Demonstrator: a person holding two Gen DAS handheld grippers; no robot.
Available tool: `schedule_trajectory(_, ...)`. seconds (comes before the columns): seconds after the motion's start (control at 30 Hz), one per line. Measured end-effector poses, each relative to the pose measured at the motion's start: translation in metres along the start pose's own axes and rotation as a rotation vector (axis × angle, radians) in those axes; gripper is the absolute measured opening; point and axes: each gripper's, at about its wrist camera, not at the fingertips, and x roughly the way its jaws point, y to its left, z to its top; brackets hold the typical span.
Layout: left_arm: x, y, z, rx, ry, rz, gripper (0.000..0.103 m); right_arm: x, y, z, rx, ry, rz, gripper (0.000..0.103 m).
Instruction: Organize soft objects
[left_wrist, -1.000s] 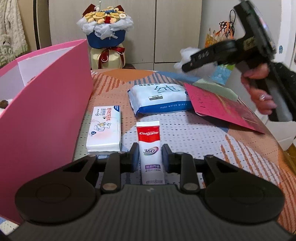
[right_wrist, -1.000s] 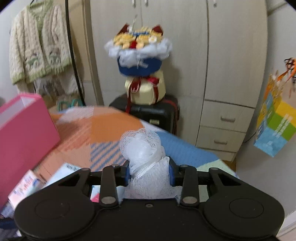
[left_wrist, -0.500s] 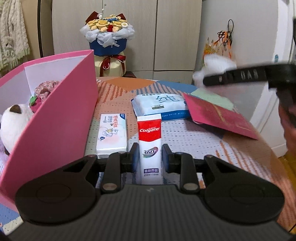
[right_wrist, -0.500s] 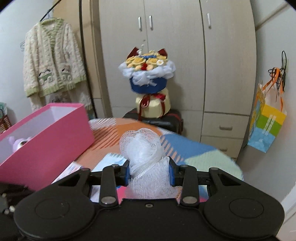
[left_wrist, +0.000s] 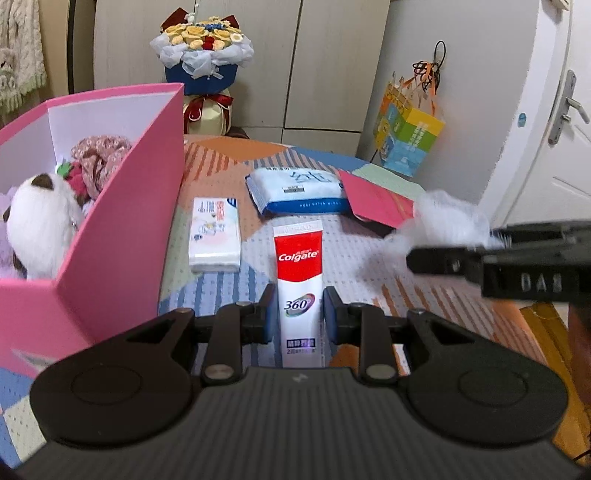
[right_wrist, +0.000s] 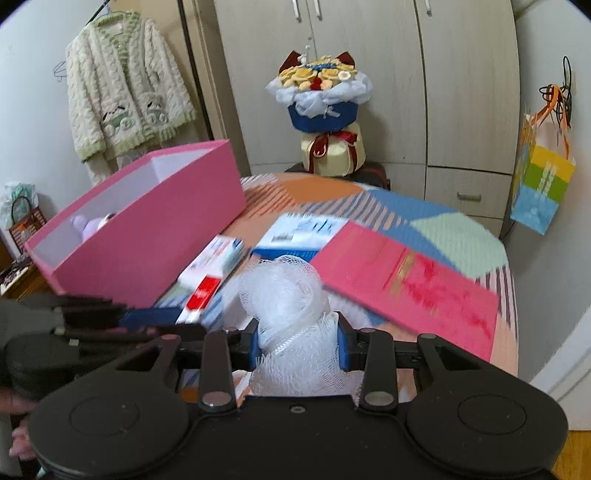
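Observation:
A red and white Colgate toothpaste tube (left_wrist: 299, 280) stands between the fingers of my left gripper (left_wrist: 299, 319), which is shut on its lower part above the patterned tablecloth. My right gripper (right_wrist: 298, 341) is shut on a white mesh bath puff (right_wrist: 284, 291). In the left wrist view the same puff (left_wrist: 450, 214) and the right gripper's dark body come in from the right edge. An open pink box (left_wrist: 122, 206) on the left holds a white plush toy (left_wrist: 40, 221) and a floral fabric piece (left_wrist: 99, 155). From the right wrist view the pink box (right_wrist: 147, 236) lies ahead and to the left.
On the tablecloth lie a small tissue pack (left_wrist: 214, 236), a blue and white wet wipes pack (left_wrist: 299, 188) and a flat red envelope (left_wrist: 376, 201). A flower bouquet (left_wrist: 203, 55) stands behind the table. A coloured gift bag (left_wrist: 406, 136) hangs on the wall at the right.
The right gripper with the puff has come down and swung left over the table. The left gripper has drawn back with the tube, so the inside of the pink box now shows.

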Motion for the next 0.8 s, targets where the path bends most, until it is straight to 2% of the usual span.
schedule_trajectory(0.4, -0.030, 0.016, -0.015, -0.054, 0.041, -0.099, 0.025, -0.029, 0.013, -0.035, 0.005, 0.077, -0.006, 0.042)
schedule_trajectory(0.8, -0.078, 0.051, -0.033, -0.158, 0.078, -0.220, 0.023, -0.051, 0.061, -0.040, -0.031, 0.095, 0.136, 0.042)
